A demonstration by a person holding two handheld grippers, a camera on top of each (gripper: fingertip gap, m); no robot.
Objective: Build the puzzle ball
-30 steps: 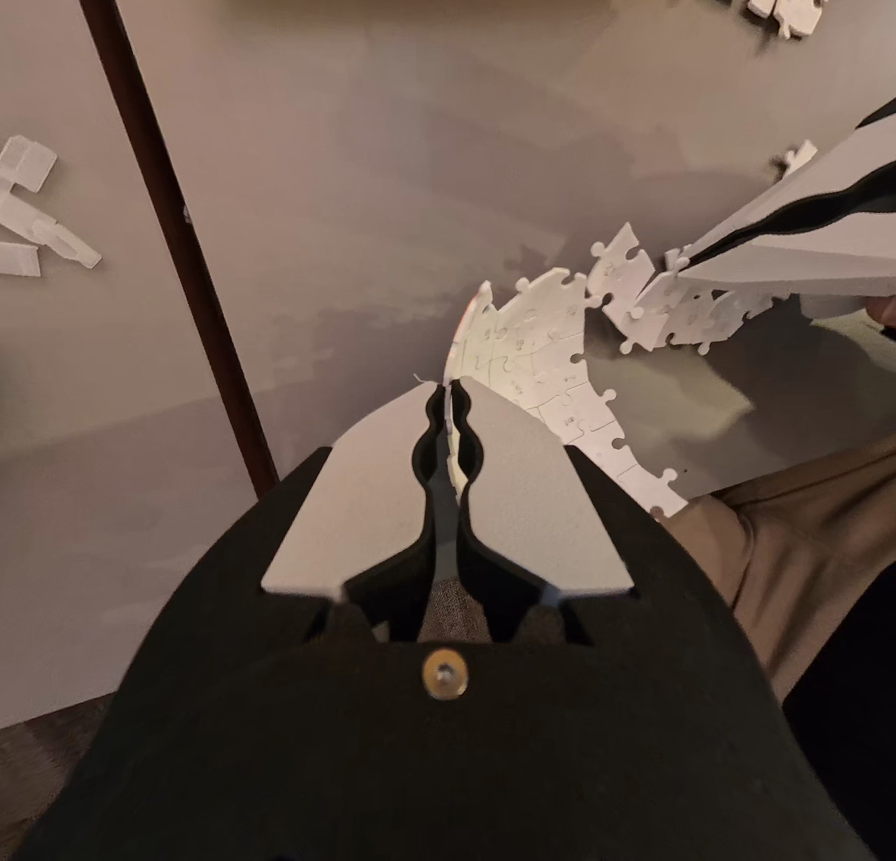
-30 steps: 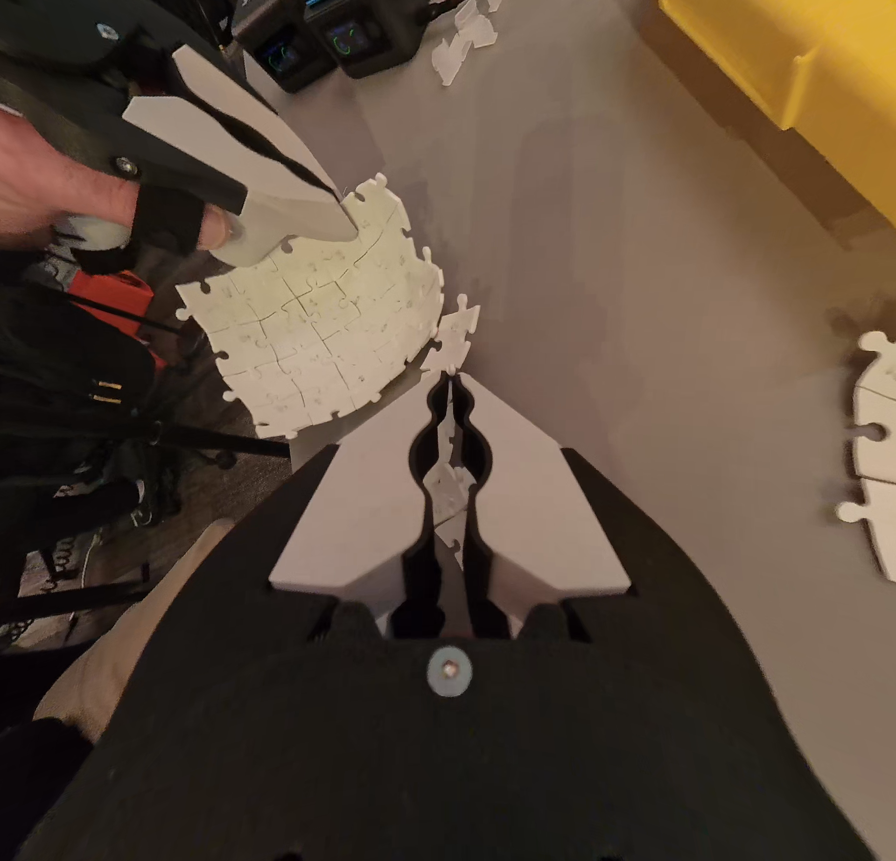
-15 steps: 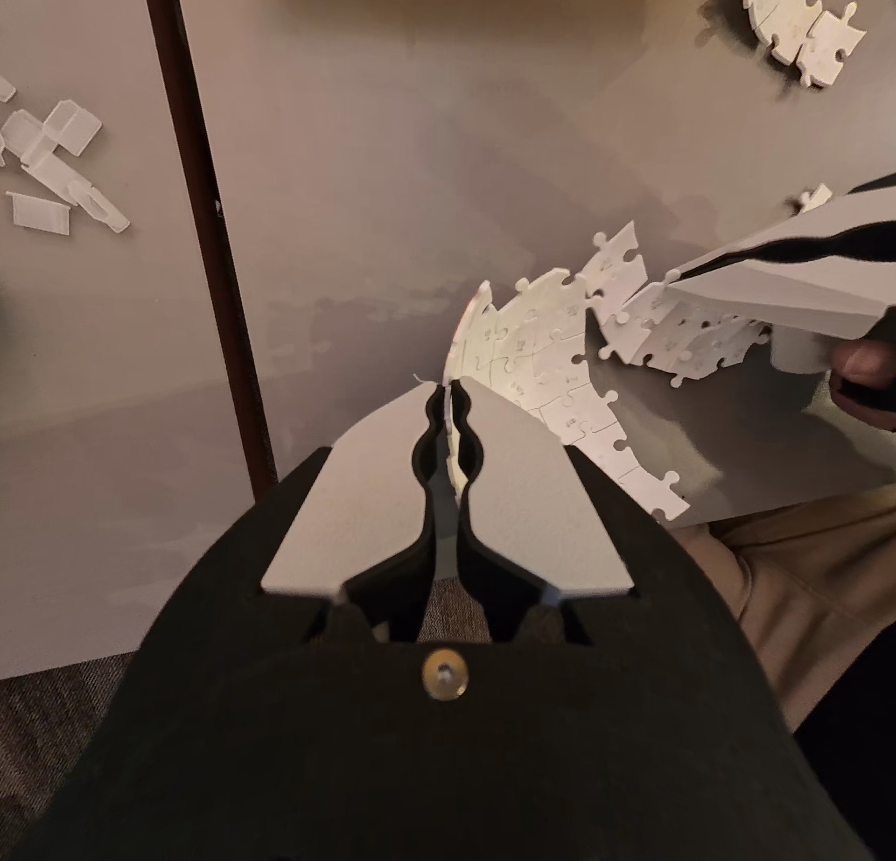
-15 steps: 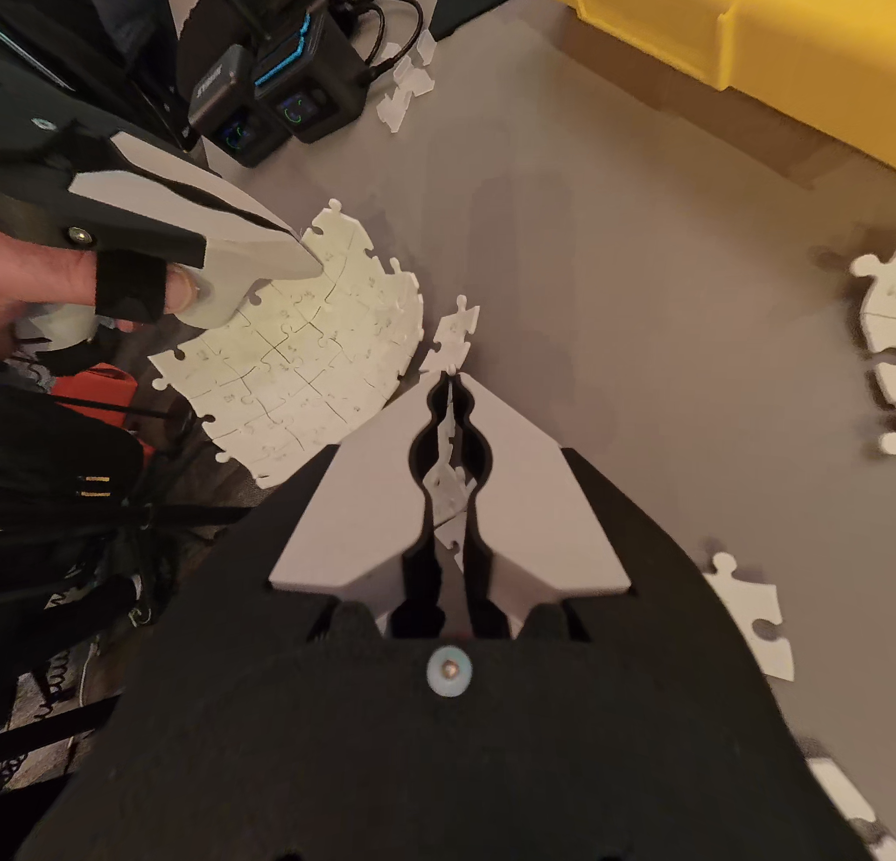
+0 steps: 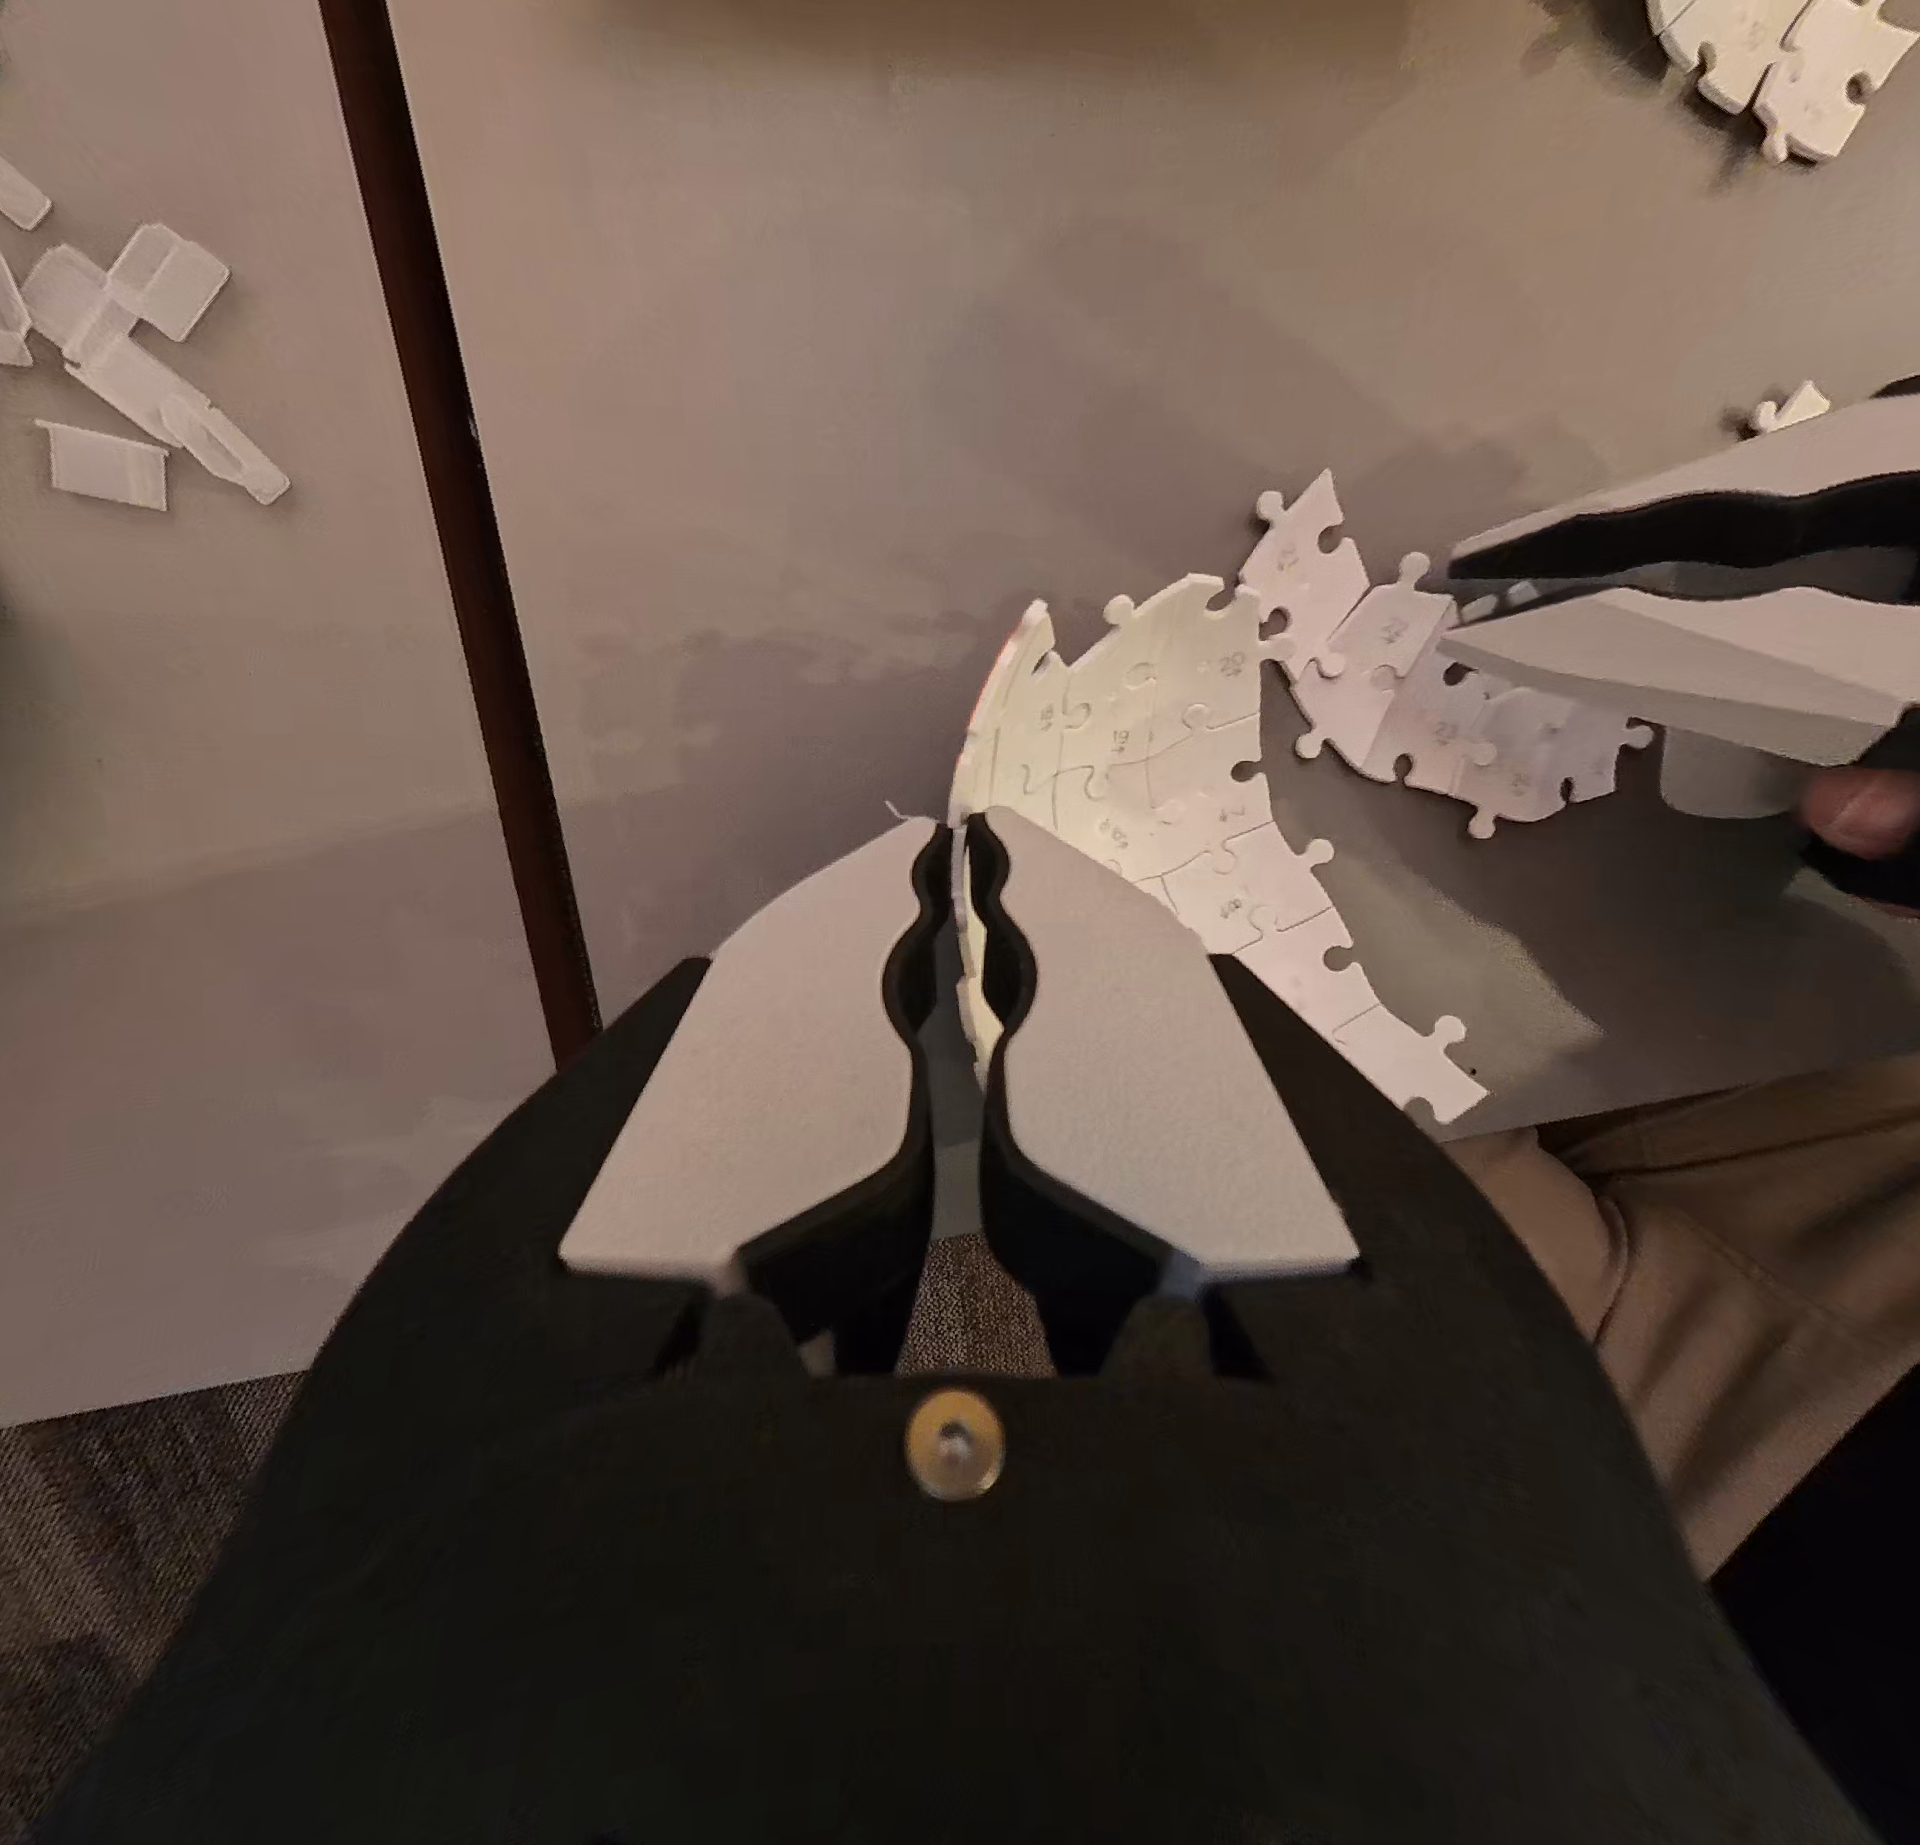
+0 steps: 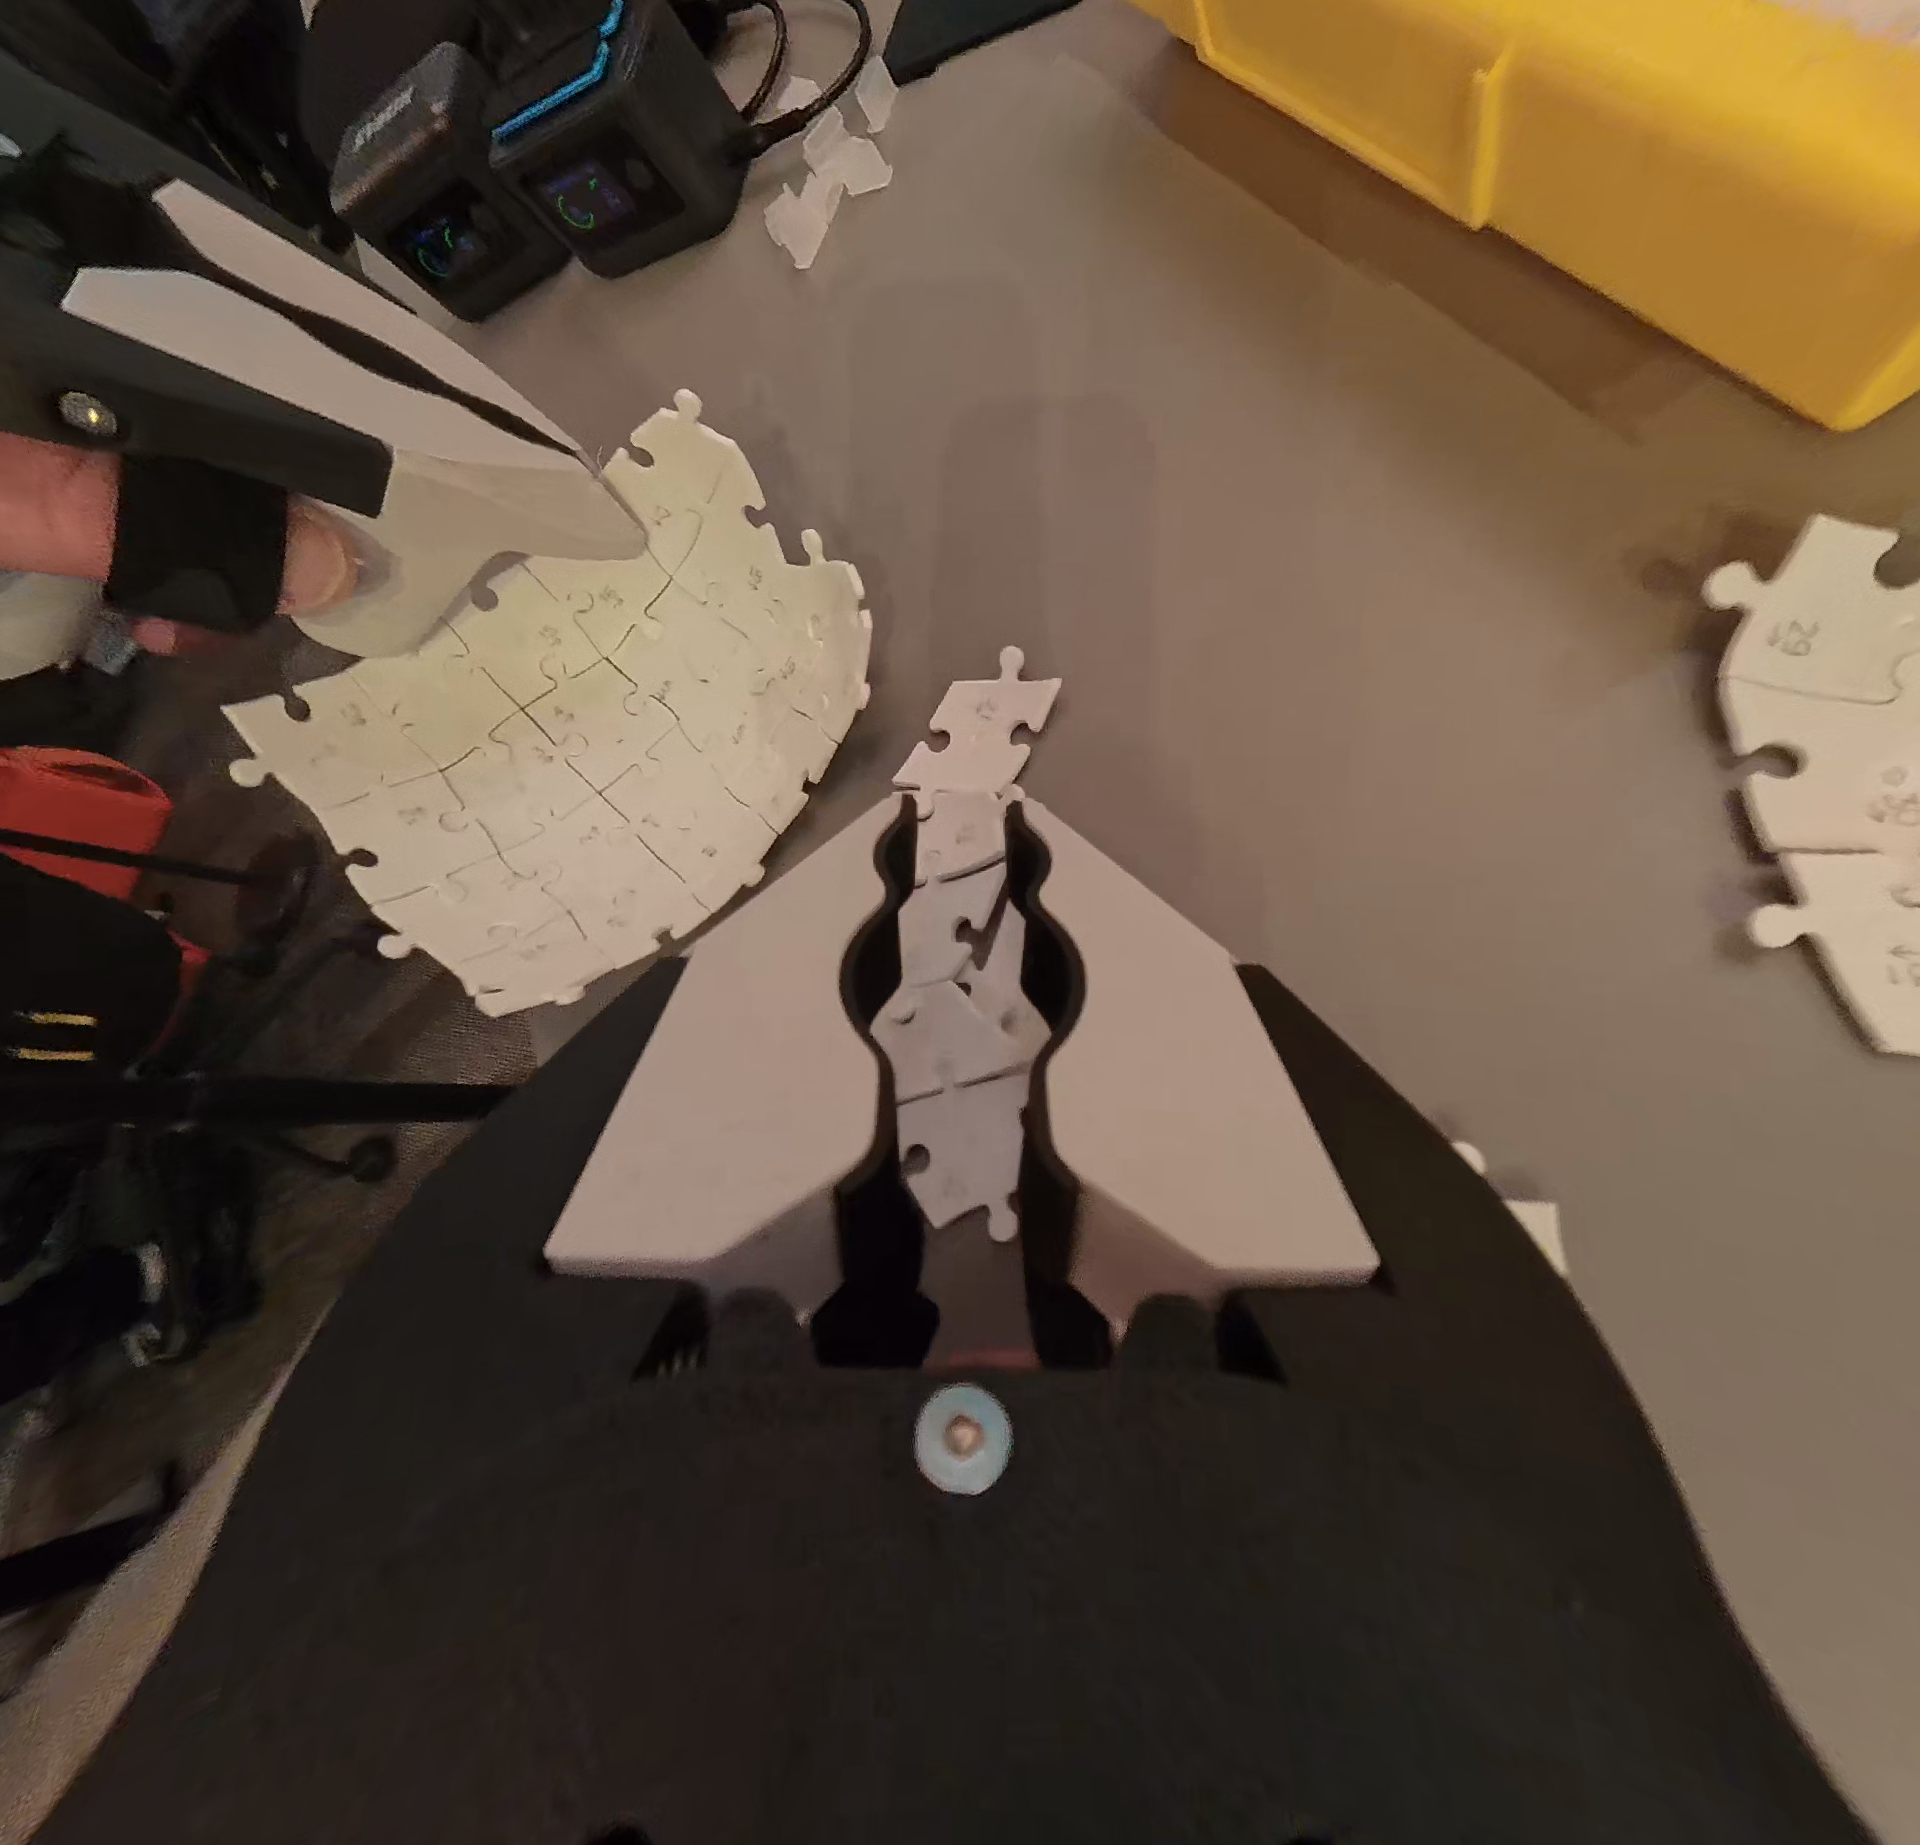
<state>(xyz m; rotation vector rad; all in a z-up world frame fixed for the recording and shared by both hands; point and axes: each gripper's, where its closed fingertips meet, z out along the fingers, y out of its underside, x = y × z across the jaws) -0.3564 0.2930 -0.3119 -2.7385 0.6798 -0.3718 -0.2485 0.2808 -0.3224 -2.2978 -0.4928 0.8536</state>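
My left gripper [image 5: 961, 829] is shut on the near edge of a curved white shell of joined puzzle pieces [image 5: 1143, 756] and holds it upright over the grey table [image 5: 831, 341]. In the right wrist view the left gripper [image 6: 613, 496] pinches the shell [image 6: 582, 756] at its top left. My right gripper [image 6: 961, 803] has its fingers a little apart. A curved strip of joined pieces [image 6: 966, 964] lies lengthwise in the gap, one end past the tips. In the left wrist view the right gripper [image 5: 1449, 606] and the strip [image 5: 1382, 694] sit just right of the shell's upper edge, apart from it.
A yellow bin [image 6: 1558, 133] stands at the back right. Black devices with cables [image 6: 540, 185] and clear plastic bits [image 6: 831, 174] lie at the back. Another joined group of pieces [image 6: 1829, 787] lies to the right. A dark seam [image 5: 447, 496] crosses the table. A person's leg [image 5: 1714, 1276] is at the near edge. Left tips to right tips: about 12 cm.
My right gripper's fingers have parted and the strip now shows its flat face between them. The strip has drawn back a little from the shell. The left gripper still holds the shell.
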